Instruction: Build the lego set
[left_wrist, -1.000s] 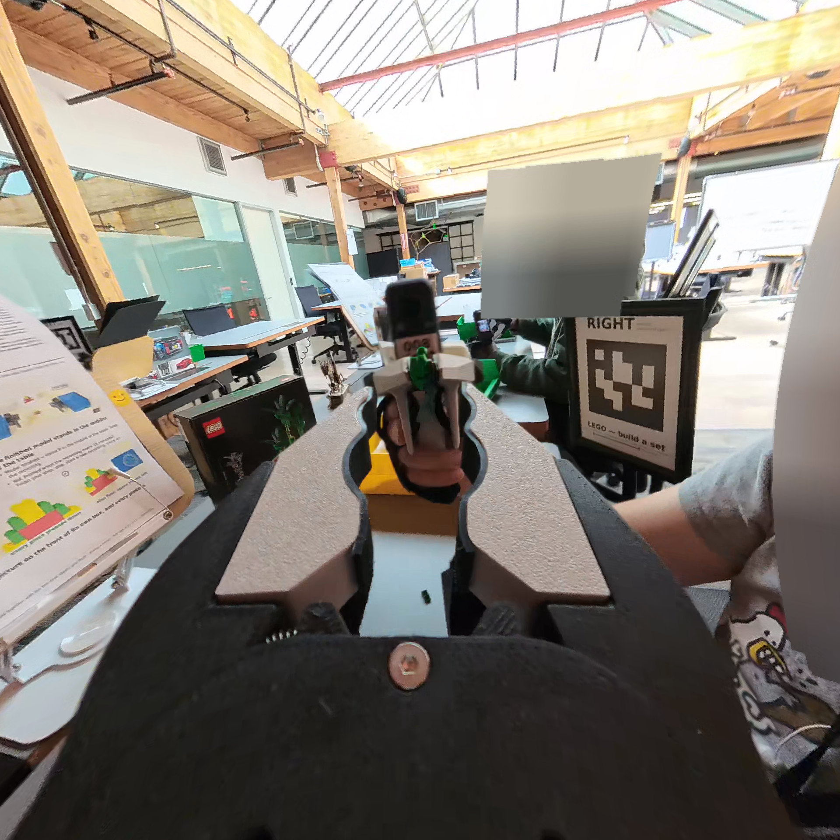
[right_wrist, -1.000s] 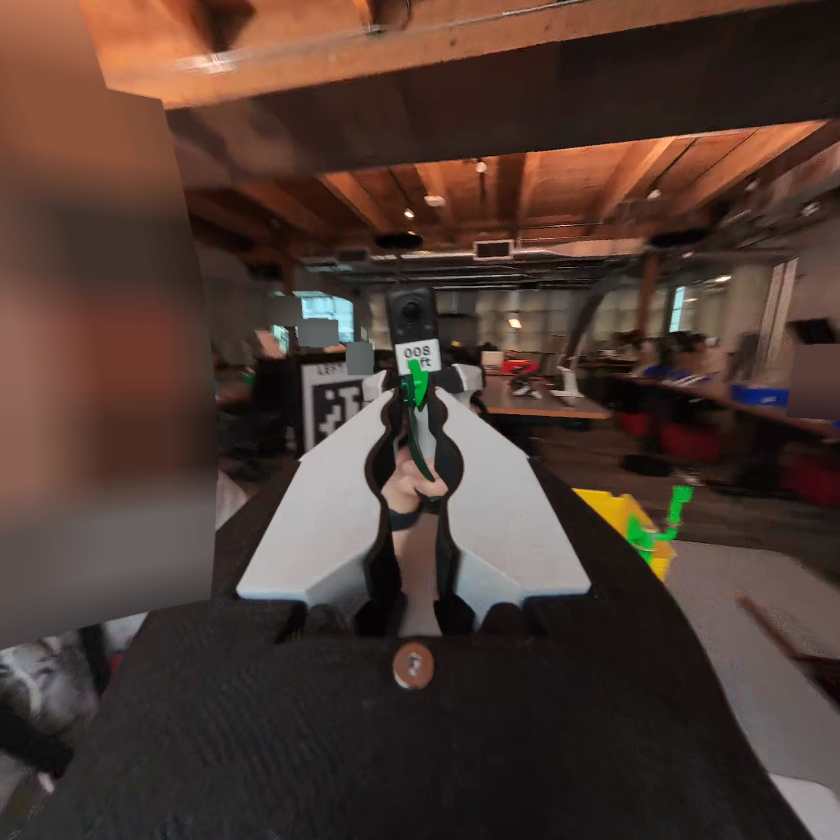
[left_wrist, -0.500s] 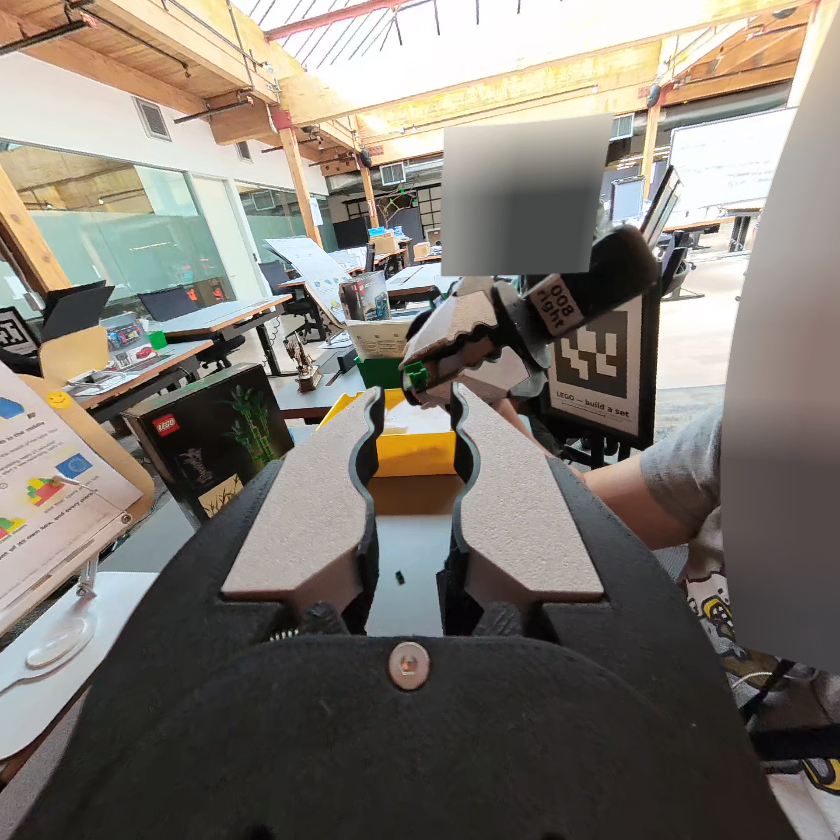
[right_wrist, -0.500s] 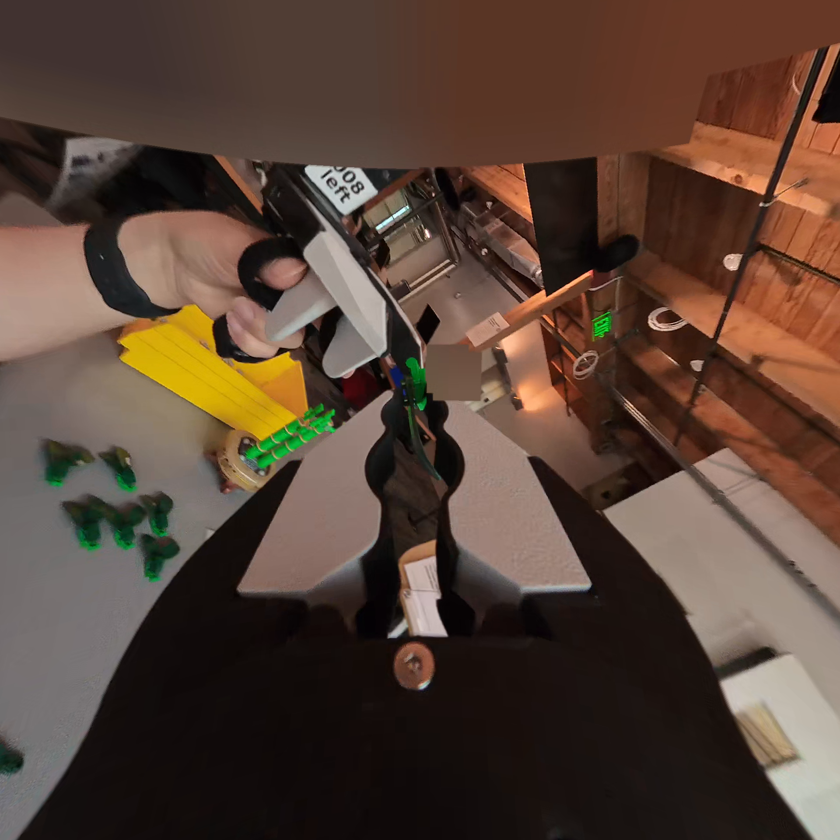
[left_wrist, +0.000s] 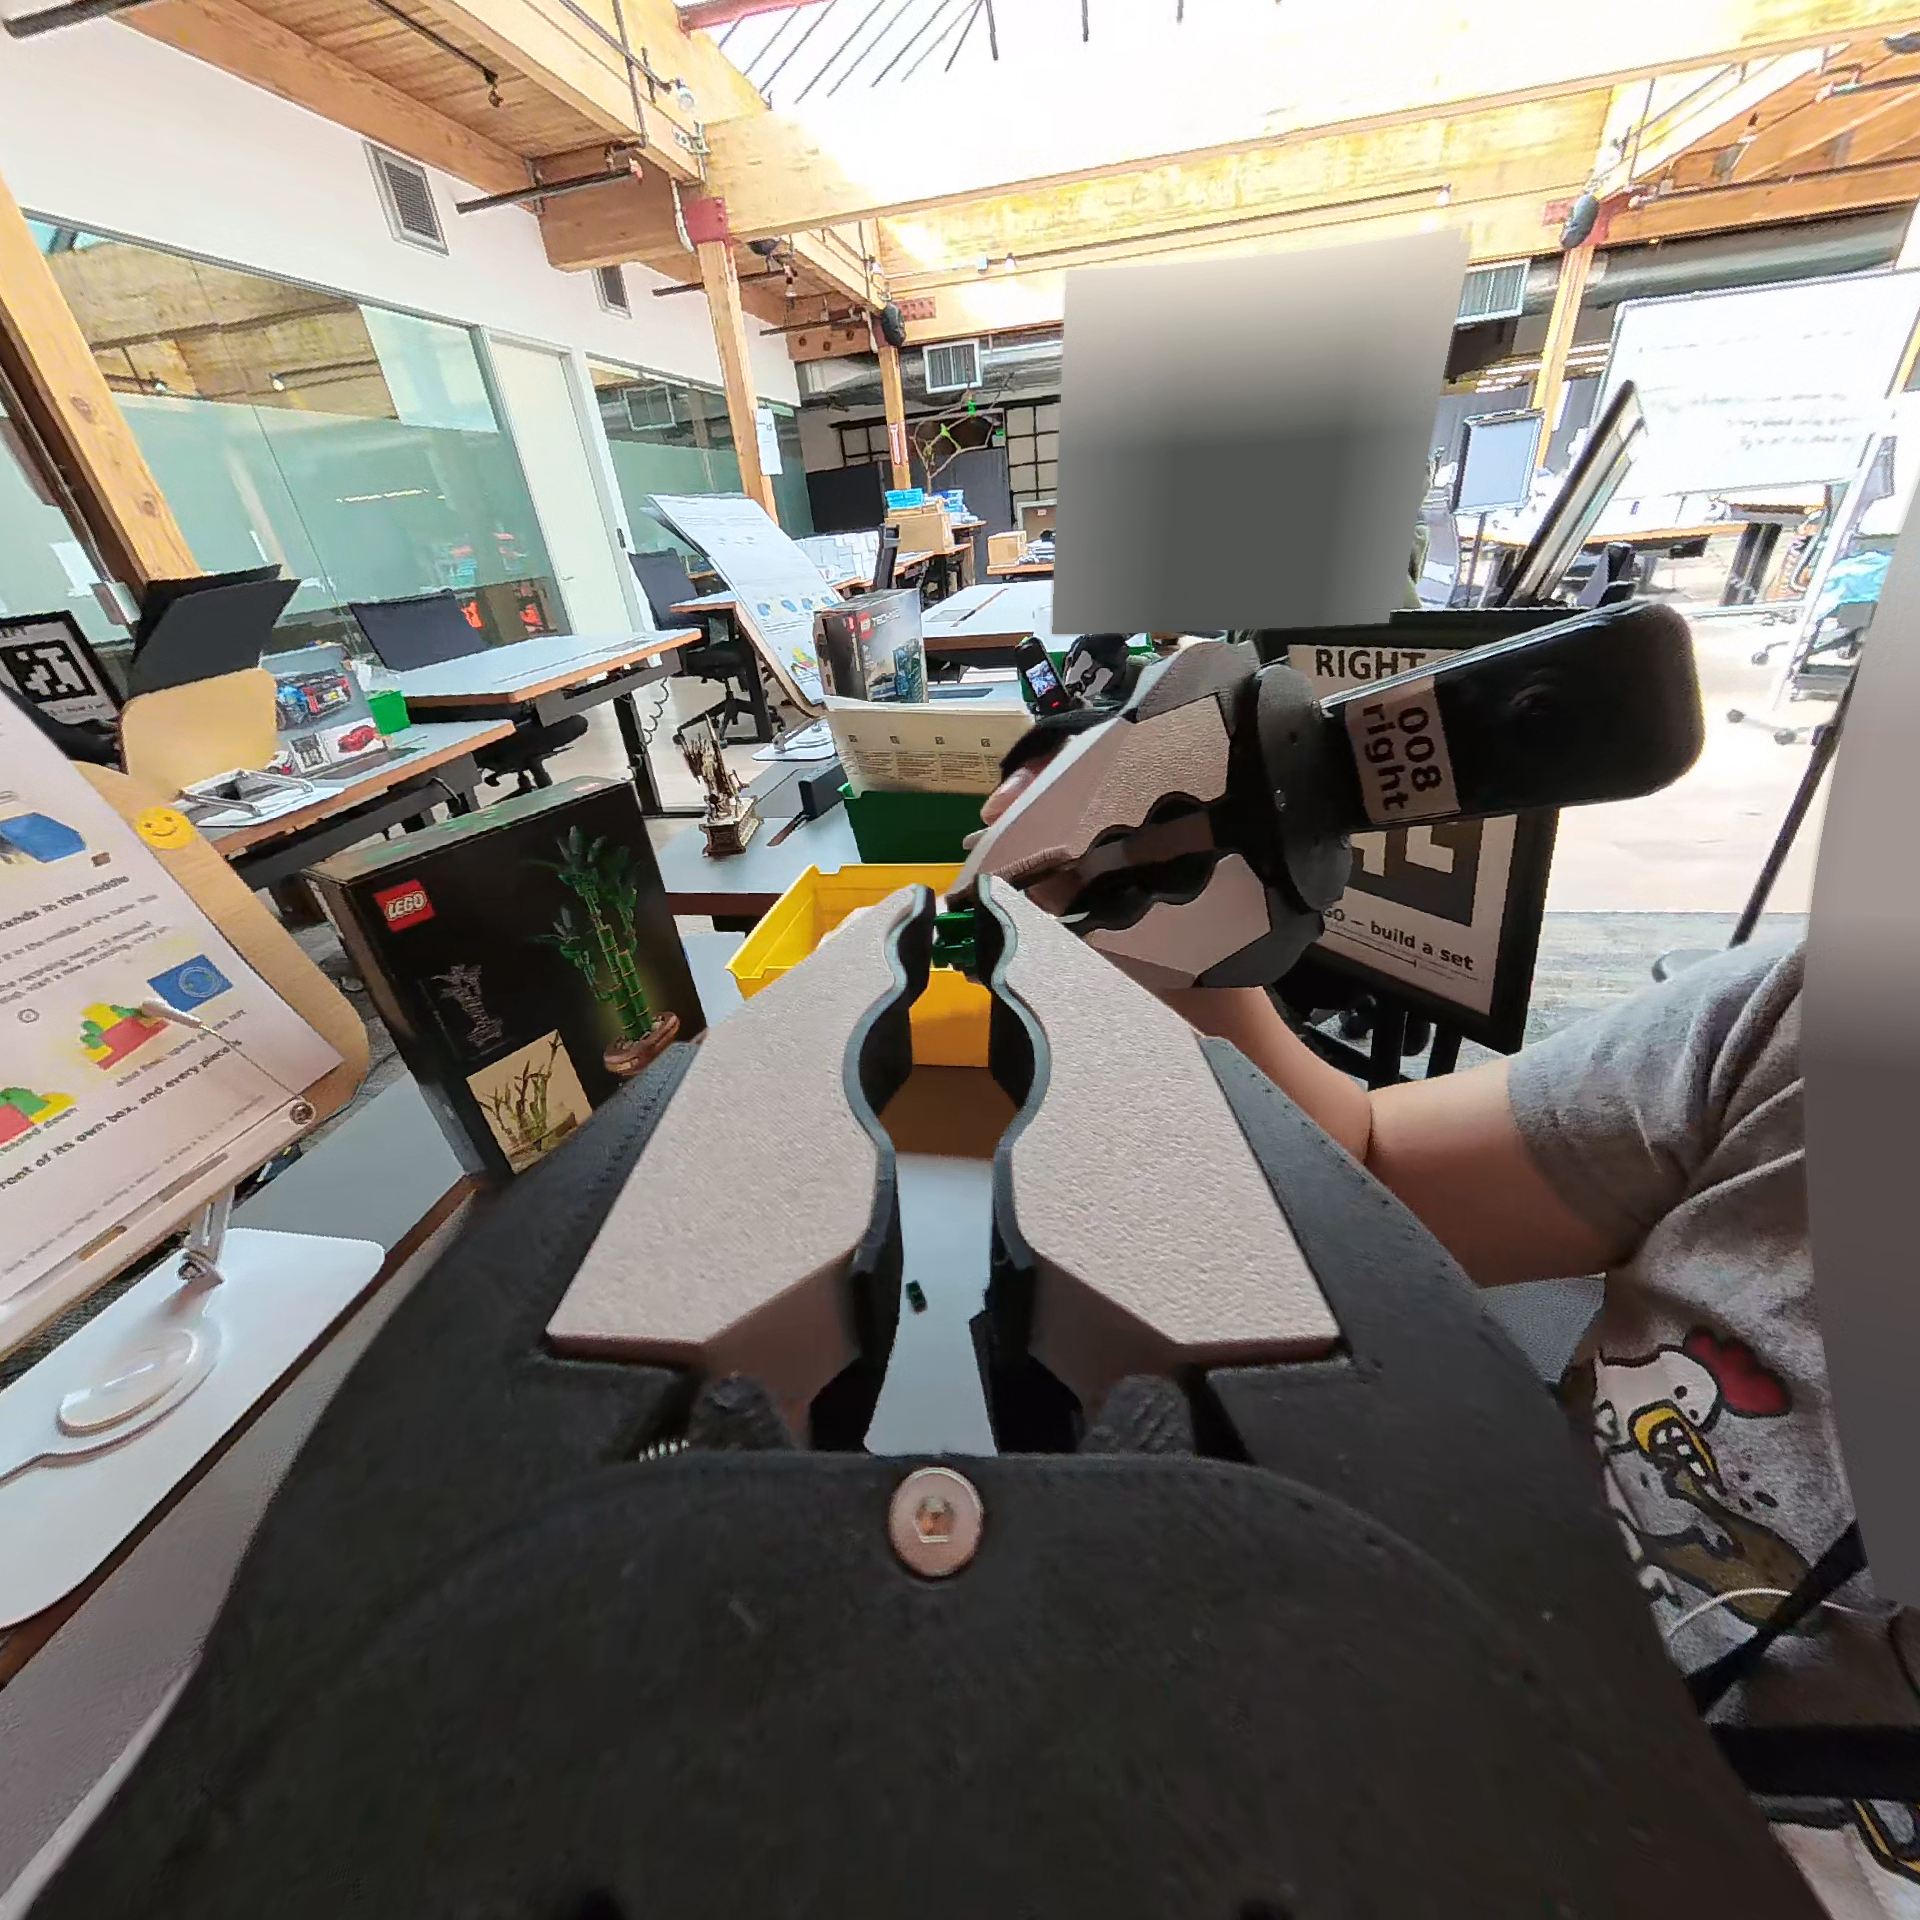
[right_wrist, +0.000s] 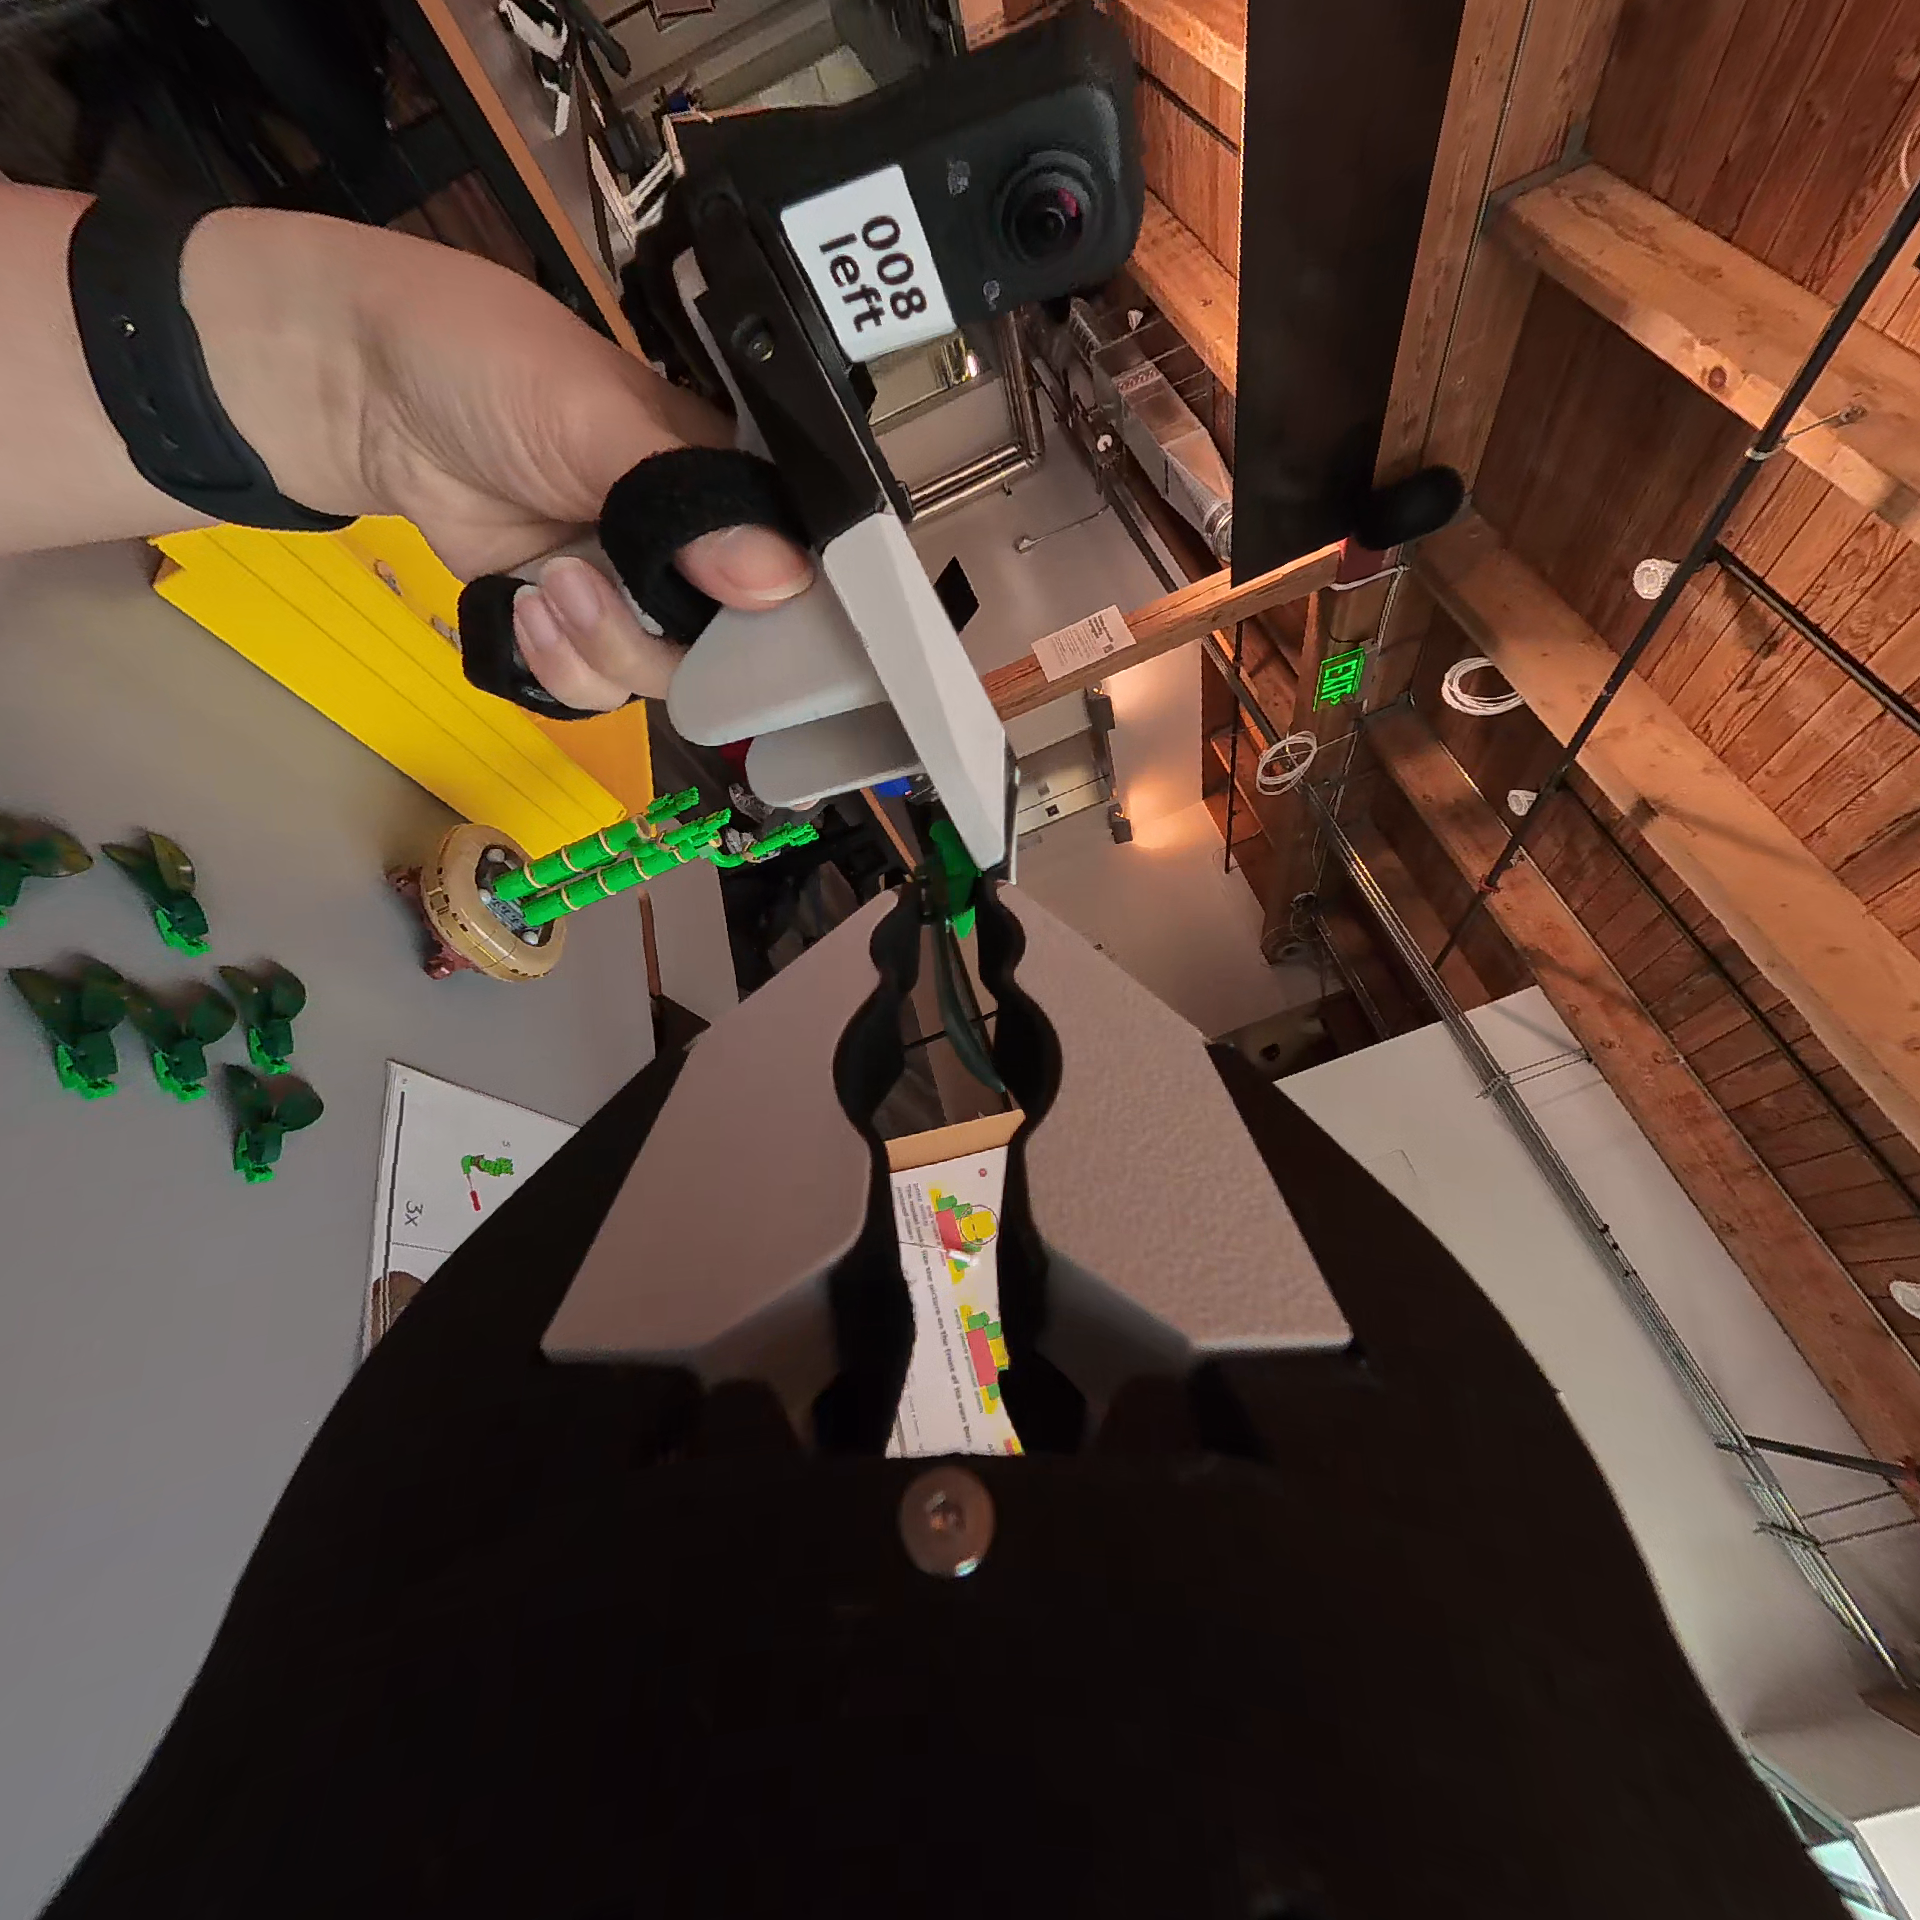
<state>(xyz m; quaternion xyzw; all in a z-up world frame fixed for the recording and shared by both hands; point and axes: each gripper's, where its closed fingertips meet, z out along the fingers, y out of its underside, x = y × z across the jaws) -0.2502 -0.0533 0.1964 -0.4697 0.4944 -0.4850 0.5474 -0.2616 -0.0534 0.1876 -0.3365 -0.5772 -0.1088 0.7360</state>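
A small green leaf piece (left_wrist: 954, 937) is pinched between the tips of my left gripper (left_wrist: 954, 914). My right gripper (left_wrist: 979, 883) comes in from the right, tips touching the same spot. In the right wrist view my right gripper (right_wrist: 951, 909) is shut on the green leaf piece (right_wrist: 948, 860), whose dark leaf (right_wrist: 961, 1029) trails back between the fingers. My left gripper (right_wrist: 992, 844) meets it from above. The bamboo model (right_wrist: 582, 873) in its tan pot lies on the grey table (right_wrist: 156, 1351). Several green leaf clusters (right_wrist: 177, 1023) lie beside it.
A yellow bin (left_wrist: 821, 925) stands behind the grippers and also shows in the right wrist view (right_wrist: 343, 634). The set's black box (left_wrist: 520, 966) and an instruction sheet on a stand (left_wrist: 125, 1018) are at the left. A booklet (right_wrist: 457, 1174) lies on the table. A tiny dark piece (left_wrist: 914, 1291) lies below.
The two grippers have come together tip to tip. The right gripper turned sideways with its leaf piece, and the left gripper's jaws have closed onto that piece.
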